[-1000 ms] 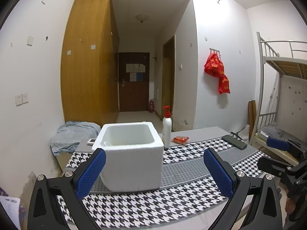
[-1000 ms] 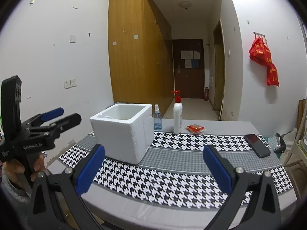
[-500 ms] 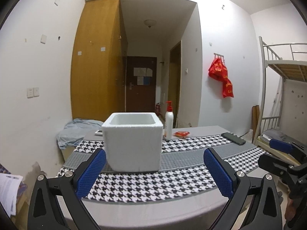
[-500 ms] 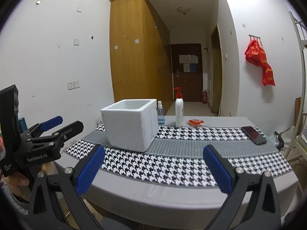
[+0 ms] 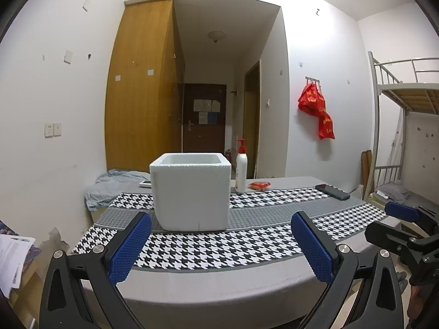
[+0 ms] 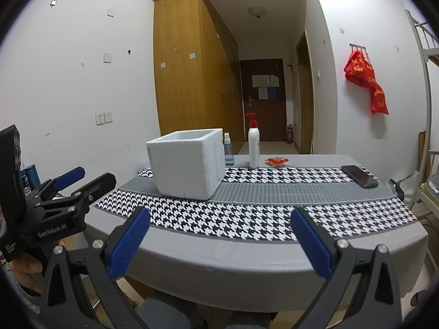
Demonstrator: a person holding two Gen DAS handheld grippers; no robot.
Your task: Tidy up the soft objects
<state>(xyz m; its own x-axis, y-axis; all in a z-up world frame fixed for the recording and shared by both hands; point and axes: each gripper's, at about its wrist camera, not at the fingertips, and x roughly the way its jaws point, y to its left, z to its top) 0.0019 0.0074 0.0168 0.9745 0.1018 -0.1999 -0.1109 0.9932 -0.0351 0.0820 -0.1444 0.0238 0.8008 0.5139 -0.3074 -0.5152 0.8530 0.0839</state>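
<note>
Here both the left tongs (image 5: 221, 242) and right tongs (image 6: 219, 242) are wide apart, holding nothing, near the bench (image 6: 247, 257) with the white box (image 5: 190, 193).

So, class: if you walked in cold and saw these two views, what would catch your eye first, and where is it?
Most eyes would land on the white foam box, open-topped, on the left part of the houndstooth table runner. Next, the red bags hanging from a hook on the right wall. In front, each tool's blue pads stand wide apart, left tool and right tool, both empty and short of the table.
</note>
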